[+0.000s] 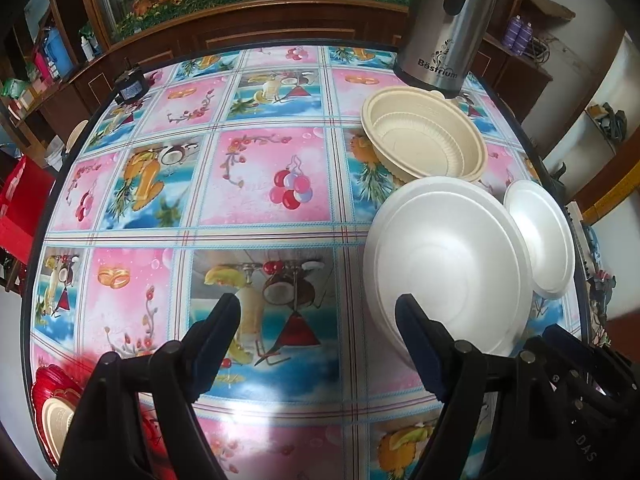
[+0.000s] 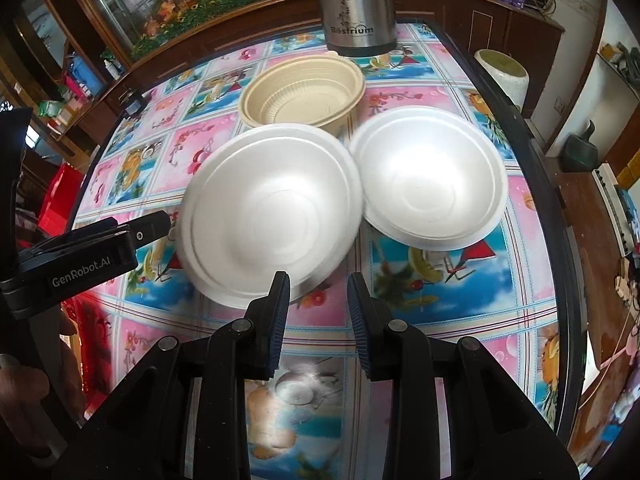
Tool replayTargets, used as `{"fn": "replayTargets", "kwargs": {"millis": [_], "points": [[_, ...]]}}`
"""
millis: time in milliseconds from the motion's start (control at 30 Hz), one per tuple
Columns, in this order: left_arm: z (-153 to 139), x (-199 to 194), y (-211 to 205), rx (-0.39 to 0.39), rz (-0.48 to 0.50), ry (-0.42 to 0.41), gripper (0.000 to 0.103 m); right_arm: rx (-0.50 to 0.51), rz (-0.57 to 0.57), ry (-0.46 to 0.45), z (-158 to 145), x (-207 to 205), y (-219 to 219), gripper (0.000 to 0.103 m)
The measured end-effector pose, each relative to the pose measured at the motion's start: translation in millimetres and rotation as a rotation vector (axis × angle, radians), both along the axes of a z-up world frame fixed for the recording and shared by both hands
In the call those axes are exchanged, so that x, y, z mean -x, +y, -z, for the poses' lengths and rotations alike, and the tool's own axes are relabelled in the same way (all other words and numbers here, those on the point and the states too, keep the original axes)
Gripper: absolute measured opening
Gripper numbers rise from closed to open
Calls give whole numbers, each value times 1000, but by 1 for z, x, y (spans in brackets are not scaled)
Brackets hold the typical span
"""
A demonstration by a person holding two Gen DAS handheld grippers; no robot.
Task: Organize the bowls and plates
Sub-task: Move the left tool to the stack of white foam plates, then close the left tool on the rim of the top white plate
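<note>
Left wrist view: the left hand-held gripper [image 1: 318, 318] hangs released, jaws wide apart, above the patterned worktop [image 1: 260, 184]. Its right finger overlaps the near rim of a large white foam bowl [image 1: 448, 256], but whether it touches is unclear. A smaller white bowl [image 1: 540, 236] sits just right of that one, and a beige bowl [image 1: 424, 136] lies beyond both, in front of a steel flask [image 1: 448, 24].

In the right wrist view, the right hand-held gripper [image 2: 318, 308] has its jaws narrowly parted with nothing between them; they clasp no object. The large bowl [image 2: 272, 216] lies just ahead to its left, the smaller bowl [image 2: 428, 176] ahead to its right, rims almost meeting. The beige bowl [image 2: 304, 92] sits farther ahead.
</note>
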State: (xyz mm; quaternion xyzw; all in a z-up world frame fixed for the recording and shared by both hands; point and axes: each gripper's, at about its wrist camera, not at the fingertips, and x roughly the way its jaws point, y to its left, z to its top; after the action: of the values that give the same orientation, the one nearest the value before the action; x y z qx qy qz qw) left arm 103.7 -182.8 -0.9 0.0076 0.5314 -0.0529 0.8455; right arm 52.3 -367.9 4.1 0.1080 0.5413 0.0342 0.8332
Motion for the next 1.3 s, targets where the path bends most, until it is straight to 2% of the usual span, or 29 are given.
{"fn": "replayTargets", "kwargs": {"millis": [867,1300], "points": [[25,-24,-27,-13,-12,59,80,-75,14,43,25,-28,-16,29],[27,-32,-33,-8,-11,64,80,-93,4,51,28,-39,-11,29]]}}
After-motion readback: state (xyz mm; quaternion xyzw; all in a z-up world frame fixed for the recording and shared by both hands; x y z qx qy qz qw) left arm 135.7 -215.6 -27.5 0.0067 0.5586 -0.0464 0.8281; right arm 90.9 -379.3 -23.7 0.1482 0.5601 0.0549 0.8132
